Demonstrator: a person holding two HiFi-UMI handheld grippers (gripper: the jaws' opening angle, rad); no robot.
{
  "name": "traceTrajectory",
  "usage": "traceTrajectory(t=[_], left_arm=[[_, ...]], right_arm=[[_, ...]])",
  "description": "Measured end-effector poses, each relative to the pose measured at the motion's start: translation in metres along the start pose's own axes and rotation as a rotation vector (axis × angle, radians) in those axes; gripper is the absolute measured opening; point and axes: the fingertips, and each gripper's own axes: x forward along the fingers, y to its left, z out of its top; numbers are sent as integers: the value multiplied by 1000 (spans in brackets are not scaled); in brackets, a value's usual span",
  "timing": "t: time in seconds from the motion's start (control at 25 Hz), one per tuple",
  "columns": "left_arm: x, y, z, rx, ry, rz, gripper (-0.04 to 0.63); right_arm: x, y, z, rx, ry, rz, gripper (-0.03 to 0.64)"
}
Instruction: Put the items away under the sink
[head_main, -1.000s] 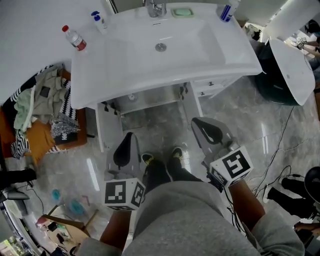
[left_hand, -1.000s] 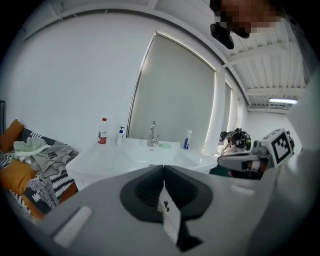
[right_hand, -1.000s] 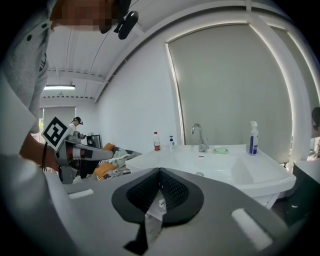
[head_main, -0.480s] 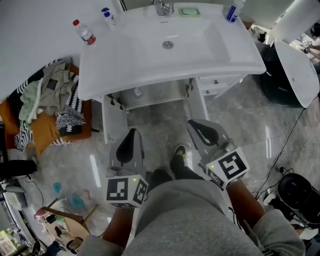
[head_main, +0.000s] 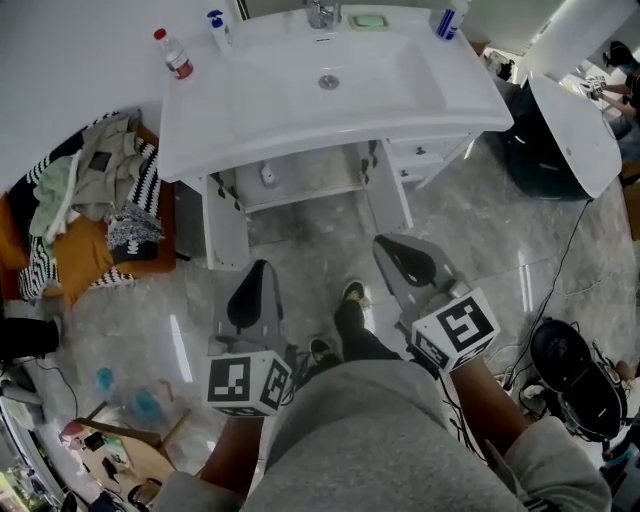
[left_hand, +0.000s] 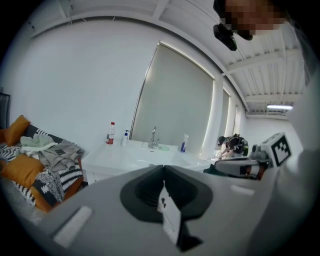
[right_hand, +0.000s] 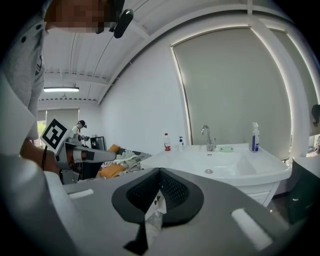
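The white sink (head_main: 260, 110) stands ahead of me, and the cabinet space (head_main: 300, 185) beneath it is open. On its rim are a red-capped water bottle (head_main: 173, 53), a small pump bottle (head_main: 217, 28), a green soap dish (head_main: 368, 20) and a blue-and-white bottle (head_main: 447, 20). My left gripper (head_main: 252, 295) and right gripper (head_main: 408, 262) hang low over the floor in front of the cabinet, both shut and holding nothing. The left gripper view shows the sink (left_hand: 135, 157) past the left gripper (left_hand: 162, 167); the right gripper view shows the sink (right_hand: 220, 167) past the right gripper (right_hand: 159, 170).
A heap of clothes on an orange cushion (head_main: 90, 200) lies left of the cabinet. A white fixture (head_main: 575, 130) stands to the right, with a black round object (head_main: 565, 375) and cables on the floor nearby. The person's shoes (head_main: 350, 295) are between the grippers.
The head view has shifted slightly and the person's feet have stepped. Both grippers stay shut and low in front of the sink.
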Motion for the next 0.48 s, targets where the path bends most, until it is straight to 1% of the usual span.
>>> traceTrajectory(t=[0.32,0.48], left_arm=[[-70,3,-6,0,-38,-13,12],[-100,8,-12,-5,-51,-4,12]], right_arm=[[-48,50,-9,-5,-7,-49,-2],[-66,74,-15,1,-11,-59,-2]])
